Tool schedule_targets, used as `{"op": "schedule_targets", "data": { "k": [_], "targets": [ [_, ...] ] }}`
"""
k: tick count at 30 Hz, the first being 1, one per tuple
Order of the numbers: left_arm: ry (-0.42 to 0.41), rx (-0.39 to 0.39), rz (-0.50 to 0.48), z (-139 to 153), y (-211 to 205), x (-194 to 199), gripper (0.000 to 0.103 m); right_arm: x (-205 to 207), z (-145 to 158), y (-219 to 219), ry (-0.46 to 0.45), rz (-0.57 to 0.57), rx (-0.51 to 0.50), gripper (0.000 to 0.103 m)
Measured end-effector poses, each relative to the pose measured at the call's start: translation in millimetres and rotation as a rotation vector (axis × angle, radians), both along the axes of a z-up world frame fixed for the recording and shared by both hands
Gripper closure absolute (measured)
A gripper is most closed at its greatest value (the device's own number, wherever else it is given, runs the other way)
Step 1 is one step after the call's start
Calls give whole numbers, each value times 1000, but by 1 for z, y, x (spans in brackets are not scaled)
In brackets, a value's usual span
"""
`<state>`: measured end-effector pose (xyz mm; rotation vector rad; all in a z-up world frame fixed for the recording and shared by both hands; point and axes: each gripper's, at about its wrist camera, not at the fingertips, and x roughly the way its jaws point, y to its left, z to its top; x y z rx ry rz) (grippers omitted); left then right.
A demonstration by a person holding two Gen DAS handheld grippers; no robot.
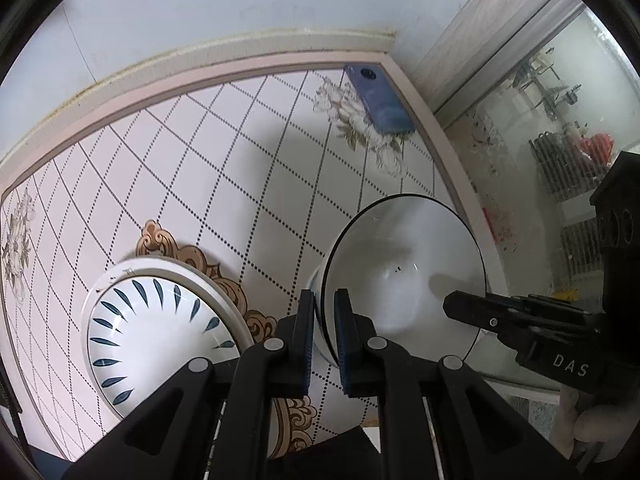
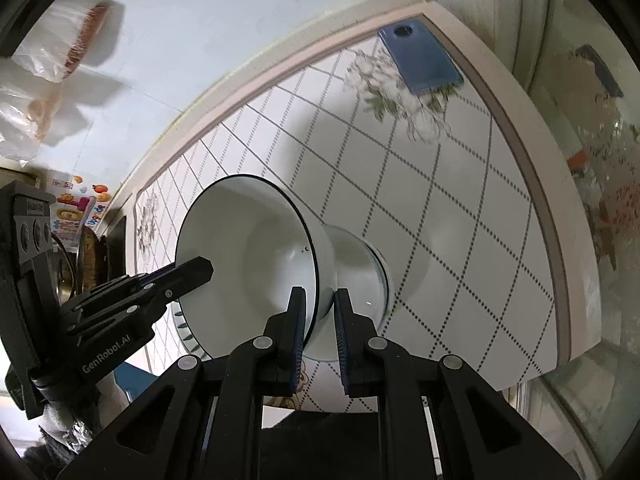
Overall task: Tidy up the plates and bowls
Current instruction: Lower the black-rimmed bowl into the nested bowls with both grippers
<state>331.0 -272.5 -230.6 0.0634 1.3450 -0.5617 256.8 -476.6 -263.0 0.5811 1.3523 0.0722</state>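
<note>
A white bowl with a thin dark rim (image 1: 404,272) is held tilted above the tiled table (image 1: 224,152). My left gripper (image 1: 325,300) is shut on its left rim. My right gripper (image 2: 318,300) is shut on the opposite rim of the same bowl (image 2: 256,248); it shows from the side in the left wrist view (image 1: 520,320). The left gripper shows at the left of the right wrist view (image 2: 160,280). A plate with blue leaf marks (image 1: 160,336) lies on the table to the left, partly hidden in the right wrist view (image 2: 188,332).
A blue phone (image 1: 380,100) lies at the table's far corner, also in the right wrist view (image 2: 424,60). A wall (image 1: 200,0) stands behind the table. Glass panels (image 1: 560,140) run along the right edge. Plastic bags (image 2: 52,68) hang at the left.
</note>
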Motion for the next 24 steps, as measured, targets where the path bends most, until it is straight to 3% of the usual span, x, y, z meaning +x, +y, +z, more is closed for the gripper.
{"op": "schedule_targets", "data": {
  "k": [15,24],
  "targets": [
    [42,71,-48,-39,-16,-1,95,-1,-54,0,99,-2,11,87],
    [57,83,-59,-49,-18,-1,95,1,-60,-5,103,-8,14,87]
  ]
}}
